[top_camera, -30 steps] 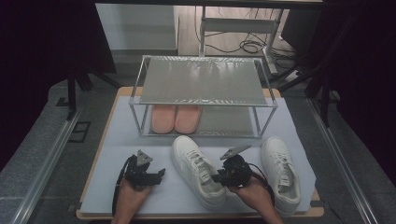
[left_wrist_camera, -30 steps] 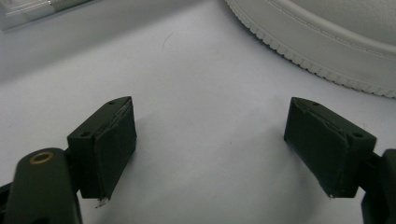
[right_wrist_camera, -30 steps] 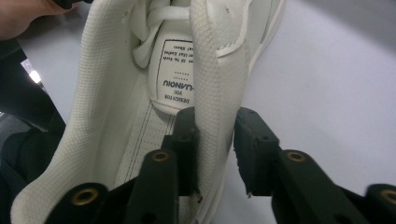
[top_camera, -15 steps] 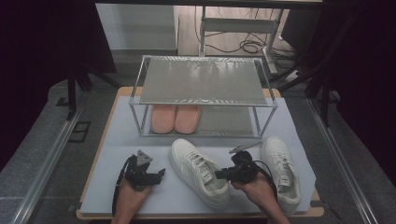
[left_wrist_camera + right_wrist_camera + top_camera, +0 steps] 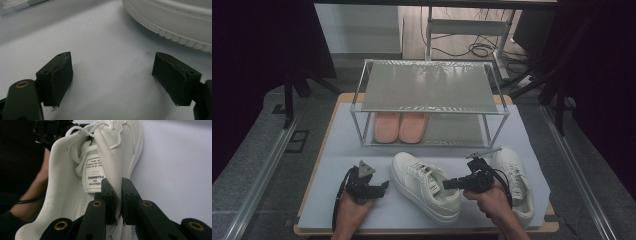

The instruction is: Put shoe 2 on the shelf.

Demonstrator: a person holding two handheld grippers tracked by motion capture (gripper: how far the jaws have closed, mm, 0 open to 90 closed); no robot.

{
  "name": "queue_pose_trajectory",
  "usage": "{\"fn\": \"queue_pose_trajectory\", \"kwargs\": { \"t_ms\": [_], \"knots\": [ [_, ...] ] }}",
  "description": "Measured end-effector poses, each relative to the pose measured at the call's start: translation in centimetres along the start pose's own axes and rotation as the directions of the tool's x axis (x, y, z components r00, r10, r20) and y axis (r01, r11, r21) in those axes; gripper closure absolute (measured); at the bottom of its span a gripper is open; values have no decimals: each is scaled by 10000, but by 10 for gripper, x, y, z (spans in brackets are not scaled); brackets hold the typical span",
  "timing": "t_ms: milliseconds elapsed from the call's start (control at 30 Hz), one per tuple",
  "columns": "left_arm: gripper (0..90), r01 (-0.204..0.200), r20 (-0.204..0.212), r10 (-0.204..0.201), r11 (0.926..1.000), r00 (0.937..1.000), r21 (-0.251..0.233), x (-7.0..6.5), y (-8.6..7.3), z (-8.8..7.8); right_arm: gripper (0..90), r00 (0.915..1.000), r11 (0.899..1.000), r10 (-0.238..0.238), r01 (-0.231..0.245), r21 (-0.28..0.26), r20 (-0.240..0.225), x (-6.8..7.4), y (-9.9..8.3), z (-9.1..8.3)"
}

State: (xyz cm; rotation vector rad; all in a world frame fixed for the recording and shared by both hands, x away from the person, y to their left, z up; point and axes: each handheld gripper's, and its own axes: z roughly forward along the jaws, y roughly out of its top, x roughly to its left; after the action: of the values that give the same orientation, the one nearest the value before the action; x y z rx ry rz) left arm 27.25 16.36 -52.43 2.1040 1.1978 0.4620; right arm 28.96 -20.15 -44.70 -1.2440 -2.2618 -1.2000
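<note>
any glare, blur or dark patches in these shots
High view: glare streaks on the shoe rack top, surroundings black. Left gripper view: the sneaker sole is soft, the left gripper casts faint shadows. Right gripper view: the right gripper blurs close up, left edge dark.

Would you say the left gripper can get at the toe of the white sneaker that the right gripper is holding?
Probably yes: the left gripper is open, and bare mat lies between it and the sneaker, which the right gripper pinches at the collar.

landmark: silver two-tier metal shoe rack (image 5: 430,95) | before it: two white lace-up sneakers (image 5: 424,186) crowd the mat | front-left: bare grey mat (image 5: 337,145), passable | lower shelf: pink slippers (image 5: 400,127) block its left half
</note>
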Motion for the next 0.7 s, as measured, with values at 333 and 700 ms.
{"fn": "queue_pose_trajectory", "kwargs": {
  "t_ms": [333, 700],
  "knots": [
    [169, 7, -1, -7, 10000, 10000, -18, 0, 0, 0, 823, 9955, 9974, 247, -307, -650, -917, 7, 12, -15],
    [169, -20, -8, 20, 10000, 10000, -13, 0, 0, 0, 822, 9823, 9916, 380, -597, -1145, -1837, 13, 30, -29]
  ]
}}
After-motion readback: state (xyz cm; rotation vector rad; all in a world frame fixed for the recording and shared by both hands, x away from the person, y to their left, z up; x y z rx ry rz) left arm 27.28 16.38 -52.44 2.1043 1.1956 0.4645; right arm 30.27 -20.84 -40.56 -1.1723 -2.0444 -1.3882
